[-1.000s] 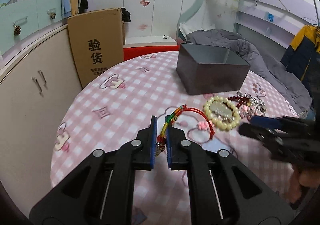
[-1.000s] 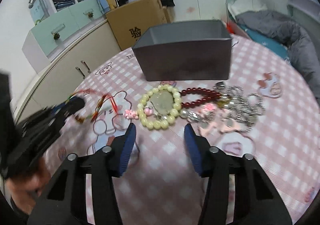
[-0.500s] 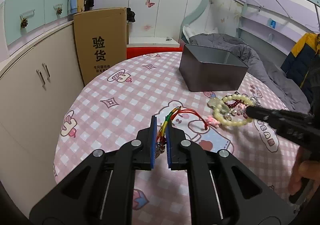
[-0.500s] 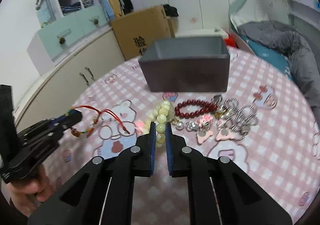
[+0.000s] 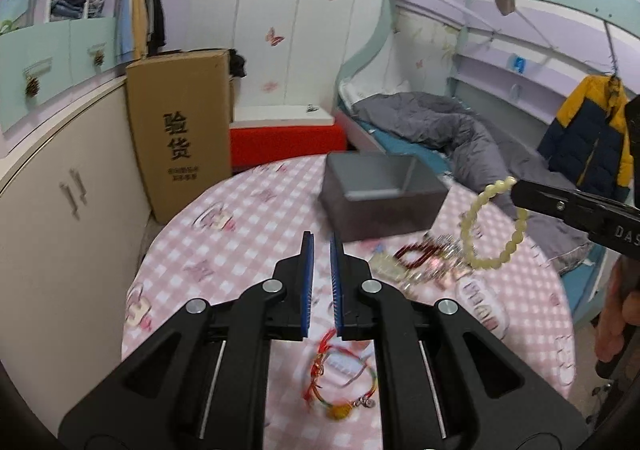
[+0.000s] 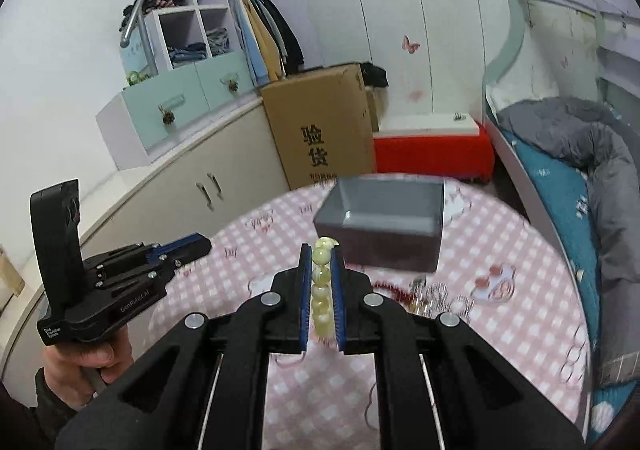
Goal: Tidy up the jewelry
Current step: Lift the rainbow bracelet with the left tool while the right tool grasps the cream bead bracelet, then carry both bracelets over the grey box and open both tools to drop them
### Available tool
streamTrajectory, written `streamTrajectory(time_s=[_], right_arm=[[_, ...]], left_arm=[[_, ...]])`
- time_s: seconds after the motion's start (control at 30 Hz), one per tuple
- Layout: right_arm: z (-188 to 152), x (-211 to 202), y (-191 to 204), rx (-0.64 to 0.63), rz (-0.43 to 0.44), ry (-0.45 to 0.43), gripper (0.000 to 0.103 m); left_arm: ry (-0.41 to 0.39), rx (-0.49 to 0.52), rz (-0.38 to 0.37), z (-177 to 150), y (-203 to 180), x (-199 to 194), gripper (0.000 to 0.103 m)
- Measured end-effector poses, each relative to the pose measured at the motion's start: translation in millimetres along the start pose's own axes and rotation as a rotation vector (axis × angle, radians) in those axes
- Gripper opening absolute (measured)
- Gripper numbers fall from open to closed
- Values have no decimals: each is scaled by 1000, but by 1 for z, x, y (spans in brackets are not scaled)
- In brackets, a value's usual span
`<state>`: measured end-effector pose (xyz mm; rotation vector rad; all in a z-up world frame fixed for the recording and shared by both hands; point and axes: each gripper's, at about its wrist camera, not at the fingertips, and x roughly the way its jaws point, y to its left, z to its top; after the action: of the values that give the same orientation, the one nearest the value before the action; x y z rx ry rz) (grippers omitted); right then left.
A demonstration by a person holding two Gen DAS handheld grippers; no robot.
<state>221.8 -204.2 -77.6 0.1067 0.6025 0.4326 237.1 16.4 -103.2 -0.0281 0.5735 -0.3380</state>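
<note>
Bracelet [image 6: 322,286], pale beads: now hanging clamped in right gripper [image 6: 322,302], lifted off table [image 5: 248,242]; left gripper [image 5: 320,286] gripping cord [image 5: 340,382], likewise raised.

The bead bracelet [image 5: 491,228], a loop of pale yellow-green round beads, hangs in the air at about 3 o'clock in the left wrist view, clamped at its upper right; in the right wrist view its beads [image 6: 322,290] run in a line between 2 blue pads. The cord bracelet [image 5: 342,380], red and multicoloured with a yellow charm and small silver bits, appears at 6 o'clock, blurred, with its red end running up between 2 pads. The grey box [image 5: 380,196], open-topped and rectangular, sits at 12 o'clock. The jewelry pile [image 5: 424,260], dark red beads and silver pieces, lies just before the box, toward 2 o'clock.
</note>
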Motion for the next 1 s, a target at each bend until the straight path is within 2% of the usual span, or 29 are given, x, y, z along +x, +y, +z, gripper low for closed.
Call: streamTrajectory(time_s=[0.2, 0.33, 0.37, 0.43, 0.47, 0.5, 0.6, 0.73, 0.77, 0.8, 0.83, 0.87, 0.93, 0.97, 1.0], right_arm=[[37, -2, -4, -20, 3, -44, 8], [36, -3, 0, -38, 16, -49, 8], [31, -2, 0, -39, 21, -40, 8], [20, 3, -1, -25, 37, -19, 8], [15, 6, -2, -19, 41, -11, 8], [12, 7, -3, -14, 42, -3, 8], [0, 14, -6, 9, 49, 24, 8], [-9, 16, -6, 30, 54, 43, 8], [-10, 16, -6, 33, 53, 46, 8], [-11, 15, -7, 33, 52, 47, 8], [-12, 14, -7, 35, 50, 48, 8], [-11, 13, -7, 37, 48, 47, 8], [-8, 10, -9, 42, 48, 40, 8], [-8, 8, -9, 42, 47, 36, 8], [-6, 7, -10, 42, 47, 33, 8]], left_arm=[[-38, 19, -43, 42, -4, 2, 8], [-22, 51, -28, 34, 0, -4, 9], [-5, 59, -22, 28, 0, -2, 14], [47, 94, 3, 5, -1, 1, 66], [55, 120, 57, -14, -3, 1, 97], [50, 138, 76, -26, -6, 0, 97], [135, 209, 52, -61, -22, 6, 97], [217, 282, 94, -90, -40, 24, 97], [256, 283, 121, -94, -40, 35, 93], [284, 271, 119, -93, -37, 40, 75], [286, 251, 98, -91, -34, 40, 64], [305, 199, 40, -89, -27, 44, 44], [304, 185, 14, -86, -24, 44, 27], [303, 185, 8, -85, -24, 43, 13], [306, 167, -21, -84, -21, 42, 5]])
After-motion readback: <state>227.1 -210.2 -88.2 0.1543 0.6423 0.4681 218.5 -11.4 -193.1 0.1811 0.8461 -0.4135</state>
